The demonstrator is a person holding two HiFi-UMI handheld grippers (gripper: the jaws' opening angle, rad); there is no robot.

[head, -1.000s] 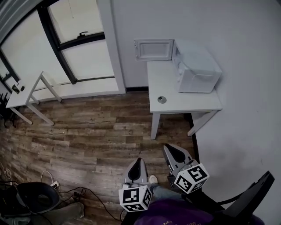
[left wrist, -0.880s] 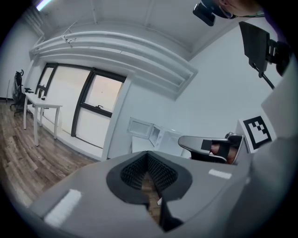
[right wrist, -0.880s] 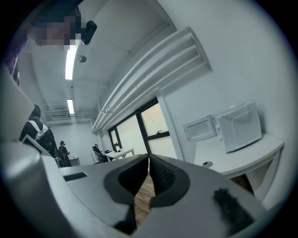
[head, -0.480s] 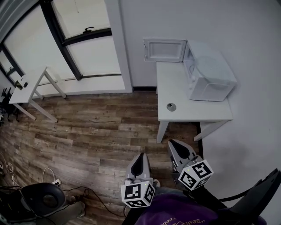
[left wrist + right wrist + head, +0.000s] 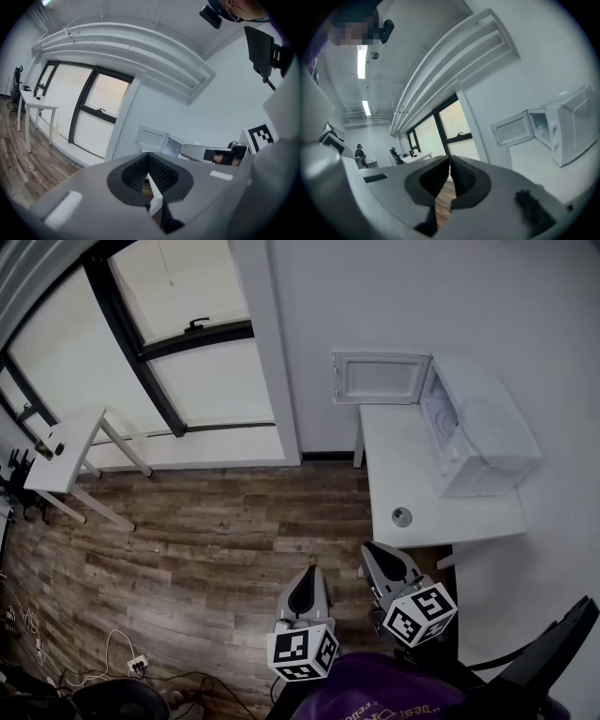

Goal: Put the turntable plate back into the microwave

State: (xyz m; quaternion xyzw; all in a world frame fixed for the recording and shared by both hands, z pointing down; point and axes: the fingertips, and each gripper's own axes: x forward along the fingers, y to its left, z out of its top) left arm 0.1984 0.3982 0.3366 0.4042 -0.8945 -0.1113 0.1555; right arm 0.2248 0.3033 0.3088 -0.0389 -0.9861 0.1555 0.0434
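**Turntable plate [image 5: 489, 426] seems to lie on top of the microwave [image 5: 466, 474]; both tongs empty**

The left gripper [image 5: 148, 161] has its ribbed pads pressed flat together with nothing between them. The right gripper [image 5: 450, 161] is the same, closed on nothing. In the head view both are held out level in front of the person, side by side above the wooden floor [image 5: 187, 540], near the front edge of the white table [image 5: 412, 479].

A small round grey object [image 5: 401, 516] sits alone on the table near that edge; what it is cannot be told. The microwave stands at the far end of the table against the wall. Its door [image 5: 380, 378] is swung wide open to the left, so the cavity is free to enter.

A faint round outline shows on the microwave's top. That is most likely the plate, though the view is too washed out to be sure.

If it is the usual glass disc, it will be stiff, heavy for its size, smooth and easily chipped or broken. Closed jaws cannot take it, so they must open first. The rim is the only sensible place to grip. One gripper on each of two opposite edges would share the weight and keep the disc level. A one-sided pinch risks it tilting and sliding off the pads. Lifting it clear of the microwave's edge before lowering it into the cavity would spare the glass a knock.
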